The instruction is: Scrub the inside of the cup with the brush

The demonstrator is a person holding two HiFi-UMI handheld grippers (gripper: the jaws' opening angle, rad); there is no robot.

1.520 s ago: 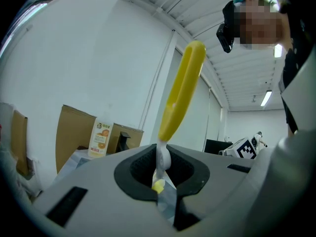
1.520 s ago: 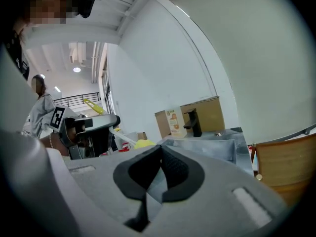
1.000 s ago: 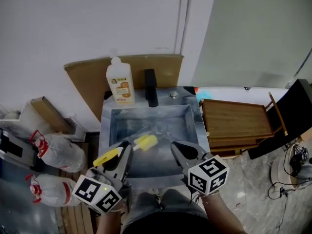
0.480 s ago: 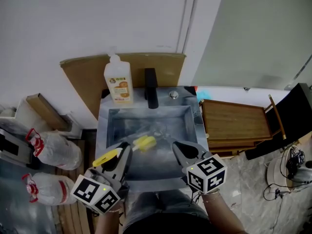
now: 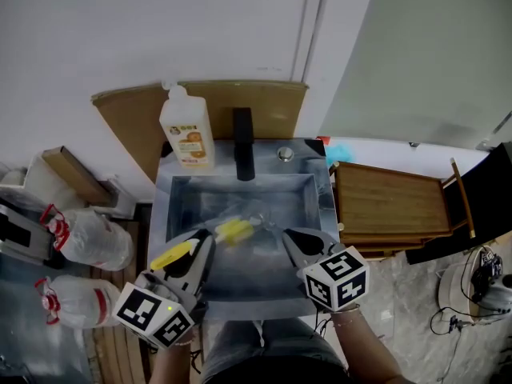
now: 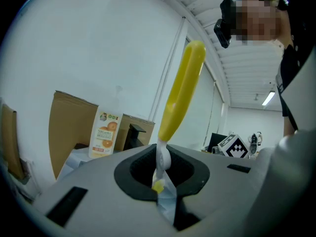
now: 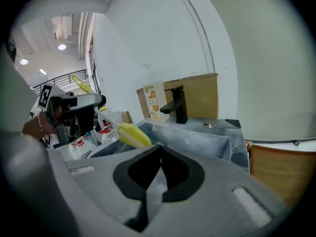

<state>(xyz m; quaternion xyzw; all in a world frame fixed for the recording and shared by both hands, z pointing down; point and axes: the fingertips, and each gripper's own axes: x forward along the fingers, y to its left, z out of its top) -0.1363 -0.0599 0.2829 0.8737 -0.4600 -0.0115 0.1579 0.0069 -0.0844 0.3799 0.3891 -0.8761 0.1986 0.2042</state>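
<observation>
Wall: a plain white wall rose behind the basin, and a pale grey-green panel met it on the right.
Backing: a brown cardboard sheet leaned against that wall.
Basin: a grey rectangular metal sink carried a black angular tap.
Side furniture: a brown slatted wooden stand stood just beside the sink.
Floor: a grey mottled stone floor lay at the lower right, with wooden planks at the lower left.
Light: a white ceiling strip lamp glowed in the left gripper view.

Looks like a test room or lab, not a home. Grey sink w/ black tap stands alone, bare cardboard at 12 o'clock. Wood crate at 3, clear jugs at 9, floor cables at 4.
</observation>
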